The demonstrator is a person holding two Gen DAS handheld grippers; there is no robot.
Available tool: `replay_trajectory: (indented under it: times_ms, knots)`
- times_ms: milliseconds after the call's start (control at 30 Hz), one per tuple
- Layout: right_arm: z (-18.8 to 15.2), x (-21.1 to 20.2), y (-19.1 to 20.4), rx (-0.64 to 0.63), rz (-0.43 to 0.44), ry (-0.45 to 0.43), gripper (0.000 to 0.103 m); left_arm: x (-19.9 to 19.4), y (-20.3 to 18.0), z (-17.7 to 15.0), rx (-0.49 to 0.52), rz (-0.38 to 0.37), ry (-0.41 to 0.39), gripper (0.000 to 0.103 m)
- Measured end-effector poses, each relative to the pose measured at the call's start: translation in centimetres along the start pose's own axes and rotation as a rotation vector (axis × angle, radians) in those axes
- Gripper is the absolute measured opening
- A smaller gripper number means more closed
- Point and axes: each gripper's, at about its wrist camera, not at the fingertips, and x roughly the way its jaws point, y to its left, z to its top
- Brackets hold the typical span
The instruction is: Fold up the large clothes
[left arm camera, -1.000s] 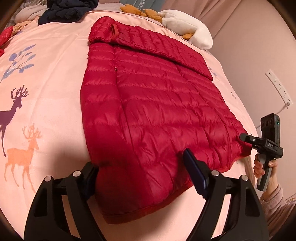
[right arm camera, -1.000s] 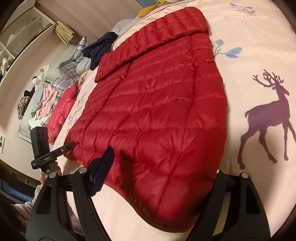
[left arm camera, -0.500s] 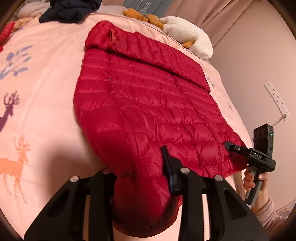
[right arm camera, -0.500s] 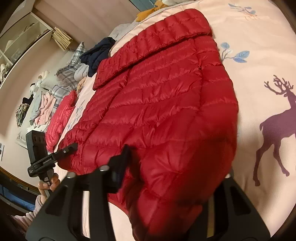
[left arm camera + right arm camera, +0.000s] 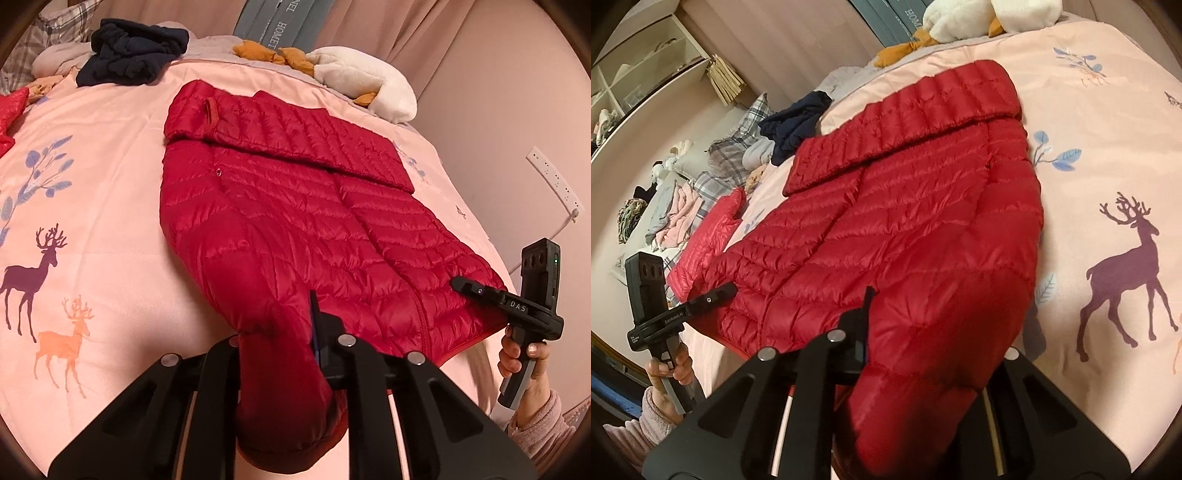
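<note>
Pink bedspread [image 5: 110,206] with deer and leaf prints covers the bed. At its far edge: dark navy garment [image 5: 133,51] bunched up, white plush toy [image 5: 365,81] with orange feet, grey-blue pillows [image 5: 280,22] with lettering behind. Plaid bedding [image 5: 738,147] and pink clothes pile [image 5: 676,221] beyond the bed's far left corner. Power strip [image 5: 554,181] on wall. Shelf unit [image 5: 639,74] beside beige curtains.
</note>
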Motion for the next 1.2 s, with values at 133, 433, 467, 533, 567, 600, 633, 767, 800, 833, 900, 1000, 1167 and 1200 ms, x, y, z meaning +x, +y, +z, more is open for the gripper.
replay_trajectory:
  times_ms: [133,433,467,533,567,600,633,767,800,833,900,1000,1167,1200]
  knots:
    - [0.1,-1.1,0.8,-0.021,0.016,-0.018,0.013,-0.9,-0.7,0.3,0.029,0.010,-0.007,0.015]
    - [-0.2,-3.6,2.4,-0.076,0.058,-0.047,0.012,-2.9,-1.6,0.6,0.050,0.015,-0.022,0.015]
    - [-0.3,-4.0,2.6,-0.080,0.065,-0.052,0.012,-3.1,-1.7,0.7,0.052,0.013,-0.022,0.015]
    - [-0.4,-4.5,2.8,-0.085,0.073,-0.057,0.012,-3.4,-1.9,0.8,0.059,0.011,-0.025,0.015]
    - [-0.4,-4.8,2.9,-0.087,0.078,-0.061,0.012,-3.6,-2.0,0.9,0.062,0.010,-0.026,0.015]
    - [-0.5,-5.0,3.2,-0.089,0.082,-0.063,0.012,-3.9,-2.2,0.9,0.066,0.009,-0.029,0.015]
    - [-0.5,-5.3,3.4,-0.094,0.088,-0.066,0.012,-4.1,-2.3,0.9,0.070,0.007,-0.030,0.015]
    - [-0.5,-6.3,3.8,-0.110,0.099,-0.075,0.012,-5.2,-2.9,1.0,0.086,0.004,-0.039,0.015]
    - [-0.6,-6.6,3.9,-0.113,0.102,-0.078,0.012,-5.4,-3.1,1.1,0.090,0.004,-0.041,0.015]
    - [-0.6,-6.7,4.0,-0.115,0.105,-0.080,0.012,-5.6,-3.2,1.1,0.094,0.004,-0.042,0.015]
    - [-0.7,-7.3,4.4,-0.122,0.112,-0.087,0.012,-5.9,-3.4,1.3,0.102,0.003,-0.044,0.015]
    - [-1.0,-7.9,4.7,-0.129,0.117,-0.091,0.012,-6.3,-3.6,1.4,0.111,0.004,-0.047,0.015]
    - [-1.6,-8.6,5.1,-0.139,0.129,-0.097,0.012,-6.6,-3.7,1.6,0.116,0.002,-0.049,0.015]
    - [-1.7,-8.8,5.2,-0.142,0.131,-0.098,0.012,-6.7,-3.7,1.6,0.116,0.001,-0.051,0.015]
